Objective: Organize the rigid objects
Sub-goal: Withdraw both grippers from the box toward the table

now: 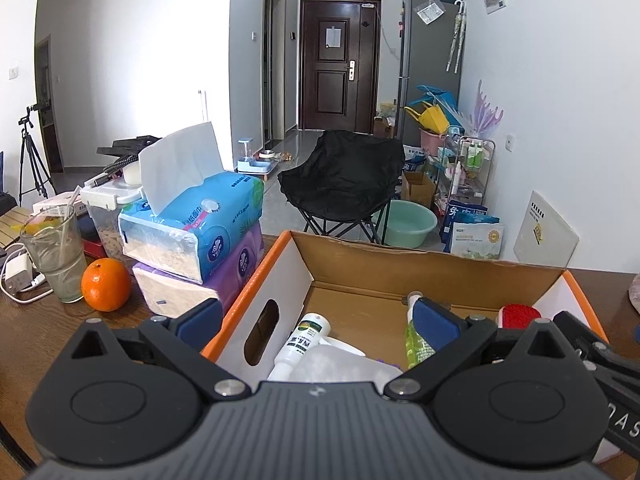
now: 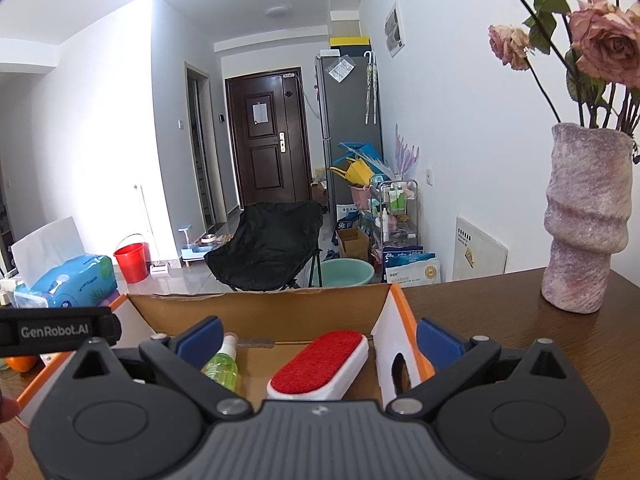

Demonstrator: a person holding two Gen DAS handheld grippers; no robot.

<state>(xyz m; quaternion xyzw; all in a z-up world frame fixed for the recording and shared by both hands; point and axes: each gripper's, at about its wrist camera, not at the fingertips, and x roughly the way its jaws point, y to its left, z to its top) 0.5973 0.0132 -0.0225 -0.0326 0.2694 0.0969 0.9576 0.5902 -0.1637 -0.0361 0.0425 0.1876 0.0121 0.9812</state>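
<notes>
Both tongs, left tongs (image 1: 318,322) and right tongs (image 2: 319,338), are spread, empty, over the cardboard box (image 1: 400,276) on the counter (image 2: 520,320); inside lie a lint brush (image 2: 318,362), green spray bottle (image 2: 221,366) and white bottle (image 1: 300,344).

Both tongs, left (image 1: 318,322) and right (image 2: 318,340), are built of black links on ribbed grey bodies. Blue pads and silver screws are fitted. "GenRobot.AI" is printed on one.

"GenRobot.AI" in pale letters on black left gripper (image 2: 54,330), seen from right wrist. Partial letters "AS" on right gripper (image 1: 624,428), at left-wrist frame edge. Print on tissue pack (image 1: 208,220) and white bottle (image 1: 300,340) too small to read.
</notes>
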